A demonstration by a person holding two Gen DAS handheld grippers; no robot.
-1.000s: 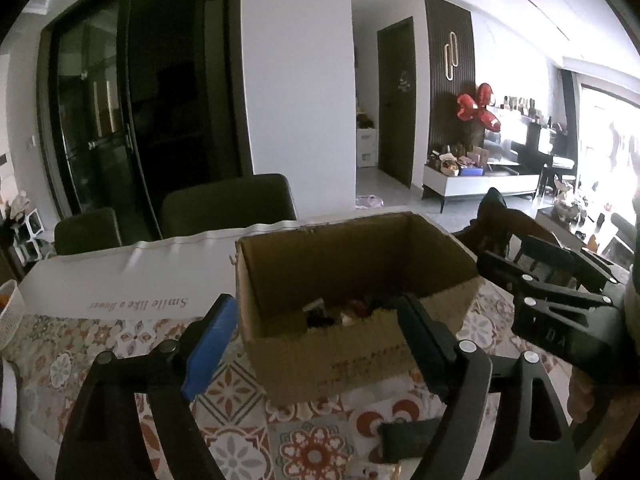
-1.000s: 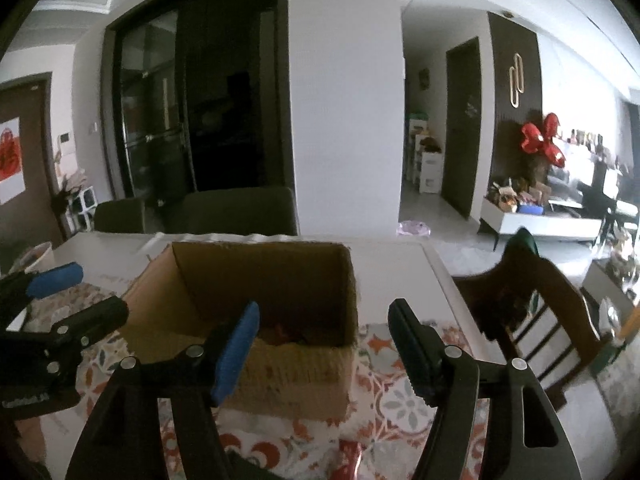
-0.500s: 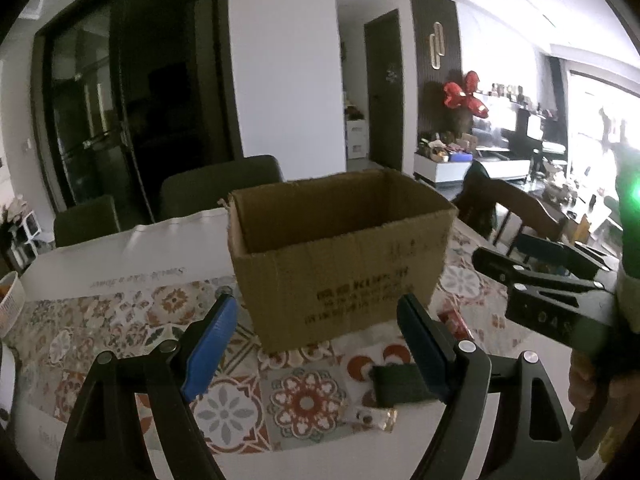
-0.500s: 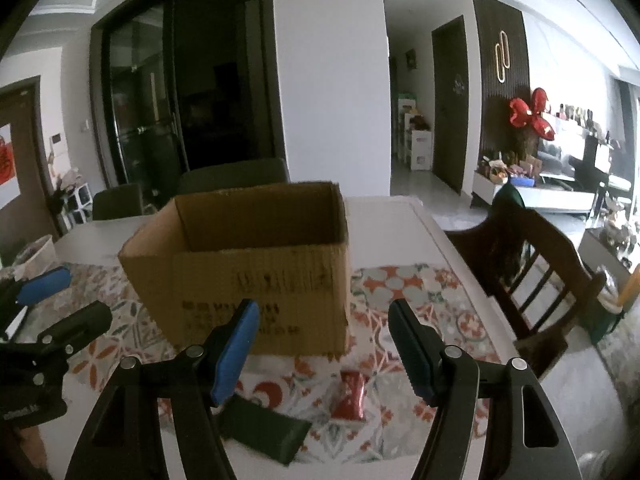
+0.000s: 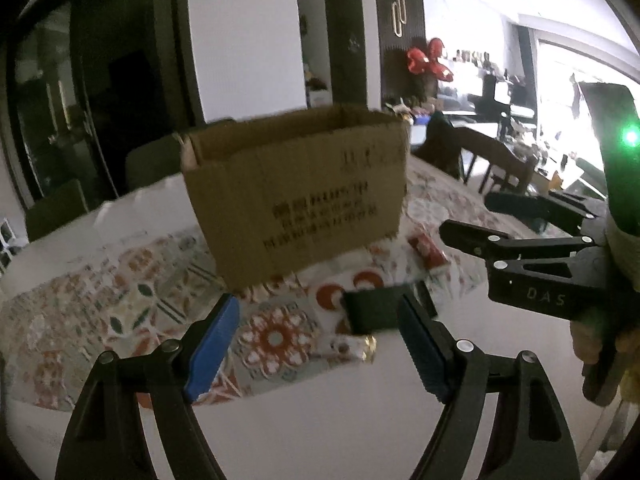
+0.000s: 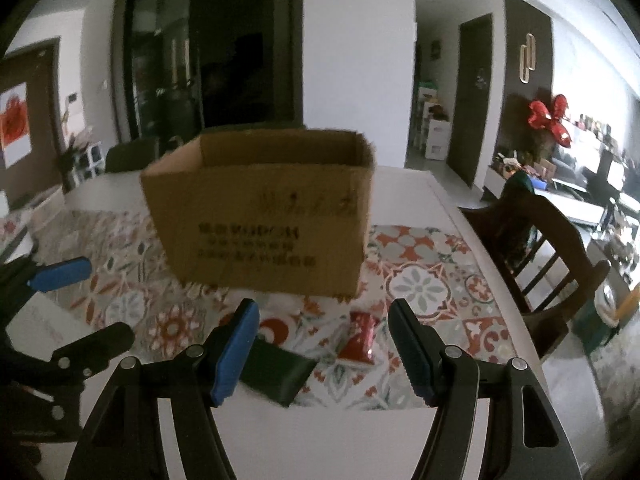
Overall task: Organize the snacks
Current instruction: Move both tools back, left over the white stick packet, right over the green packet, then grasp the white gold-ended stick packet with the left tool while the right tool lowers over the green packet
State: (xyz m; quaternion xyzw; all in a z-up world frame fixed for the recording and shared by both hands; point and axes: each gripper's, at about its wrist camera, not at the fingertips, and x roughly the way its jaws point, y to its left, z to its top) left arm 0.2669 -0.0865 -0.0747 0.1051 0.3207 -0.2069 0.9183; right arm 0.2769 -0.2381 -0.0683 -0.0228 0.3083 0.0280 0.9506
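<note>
Cardboard box [image 5: 296, 196] takes the middle of the surface [image 5: 312, 432], open at the top, printed text on its near wall, sitting on the patterned cloth [image 5: 120, 312]. What's inside can't be seen from this low.

Chairs next: a wooden chair [image 6: 536, 248] stands off the right side of the box, and dark chairs [image 5: 152, 164] sit behind the box at the far edge.

Now the grippers. Left gripper [image 5: 316, 344] hovers in front of the box, blue pads wide apart, nothing between them but air and cloth, clearly released. Right gripper [image 6: 324, 344] also hangs in front of the box, toward its right corner, pads spread and grasping nothing. From the left wrist camera, the right one shows side-on, to the right of the box, with a green light glowing above it.

Snacks, then. Dark green packet [image 6: 280, 372] lies flat on the cloth just in front of the box. Red packet [image 6: 360, 338] sits near the box's front right corner, beside the green one, not touching it. Smallest of all, a pale wrapper with a gold end [image 5: 352, 350] lies in front of the green packet, furthest from the box.
</note>
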